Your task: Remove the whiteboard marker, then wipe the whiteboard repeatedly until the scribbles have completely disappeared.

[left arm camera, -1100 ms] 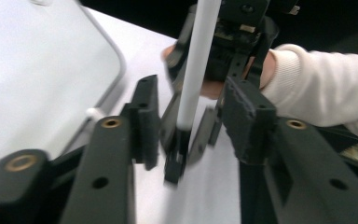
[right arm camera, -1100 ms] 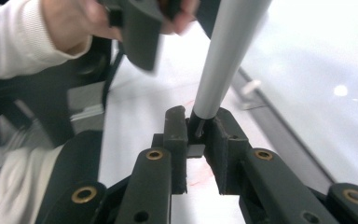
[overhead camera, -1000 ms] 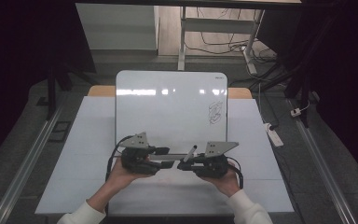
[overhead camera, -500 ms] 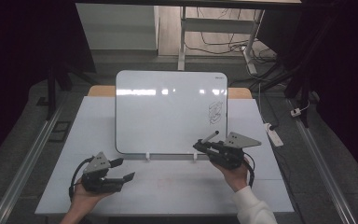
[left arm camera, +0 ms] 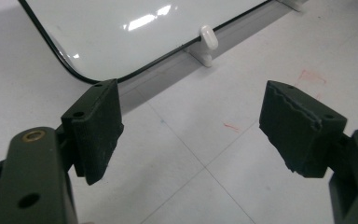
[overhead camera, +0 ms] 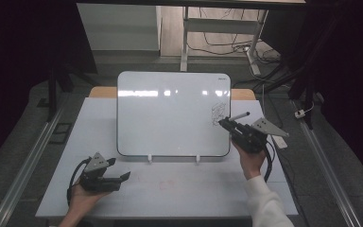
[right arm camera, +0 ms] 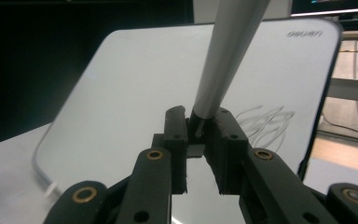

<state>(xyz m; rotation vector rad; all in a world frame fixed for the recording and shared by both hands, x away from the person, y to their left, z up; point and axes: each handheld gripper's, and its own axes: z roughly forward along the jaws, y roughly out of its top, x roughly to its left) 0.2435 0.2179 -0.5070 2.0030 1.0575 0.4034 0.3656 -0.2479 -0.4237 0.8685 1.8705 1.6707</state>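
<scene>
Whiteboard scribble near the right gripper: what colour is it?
Black, on the whiteboard; the scribble shows best in the high view.

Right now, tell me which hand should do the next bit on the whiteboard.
Right. The right gripper is clamped on the marker beside the scribble on the whiteboard. The left gripper, jaws just opened and empty, sits low on the table.

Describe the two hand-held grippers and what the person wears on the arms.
Both hand-held grippers, left and right, are black, each topped by a grey three-cornered plate with a black cable trailing behind. Their jaws are black blocks on arms with brass-coloured rivets; the left pads have a ridged face. The right forearm wears a white sleeve.
</scene>
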